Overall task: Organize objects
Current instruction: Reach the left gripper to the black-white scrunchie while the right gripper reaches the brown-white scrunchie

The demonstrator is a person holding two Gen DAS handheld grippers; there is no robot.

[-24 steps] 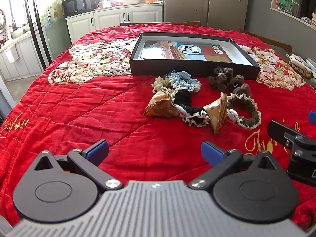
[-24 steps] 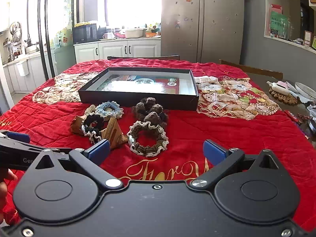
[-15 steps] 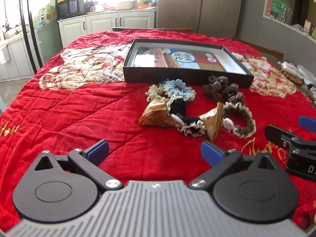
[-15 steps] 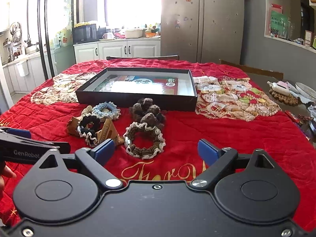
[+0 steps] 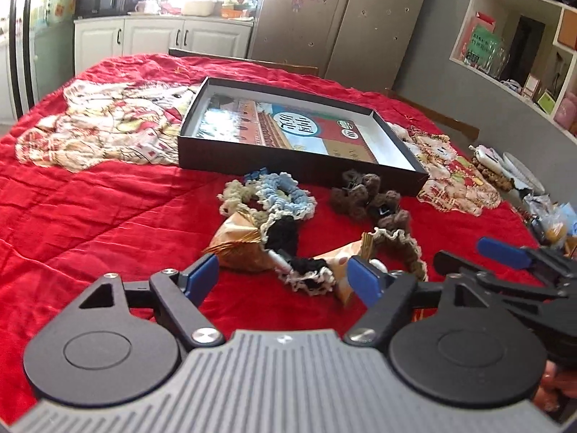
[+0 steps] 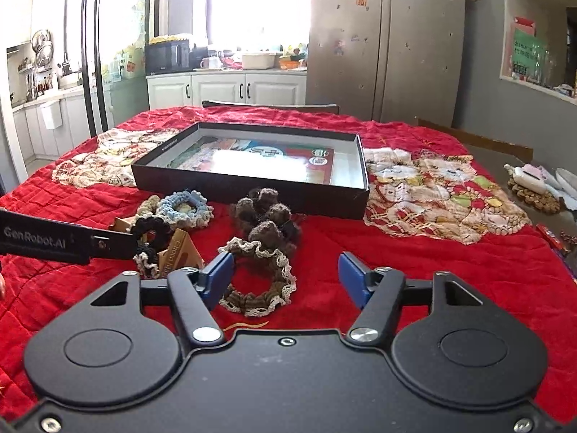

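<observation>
A shallow black box (image 5: pixel 303 167) (image 6: pixel 249 189) with a printed picture inside lies open on the red quilt. In front of it lies a pile of scrunchies: a blue one (image 5: pixel 288 195) (image 6: pixel 184 209), a cream one (image 5: pixel 234 195), a black one with white trim (image 5: pixel 303 270) (image 6: pixel 151 232), a dark brown one (image 5: pixel 364 195) (image 6: pixel 267 216) and a brown one with cream trim (image 5: pixel 400 249) (image 6: pixel 258 281). Two gold triangular packets (image 5: pixel 238 241) (image 6: pixel 180 252) lie among them. My left gripper (image 5: pixel 283 279) is open just before the black scrunchie. My right gripper (image 6: pixel 285 278) is open over the brown trimmed scrunchie.
The red quilt (image 5: pixel 90 209) carries patterned cloth patches at left (image 5: pixel 104 126) and right (image 6: pixel 436 195). Small clutter and a plate sit at the right table edge (image 5: pixel 519 176). A chair back (image 6: pixel 270 106), cabinets and a fridge stand behind.
Both grippers have moved forward toward the pile, and their fingers have narrowed somewhat. The left gripper has also swung to the right. Nothing has been picked up.
</observation>
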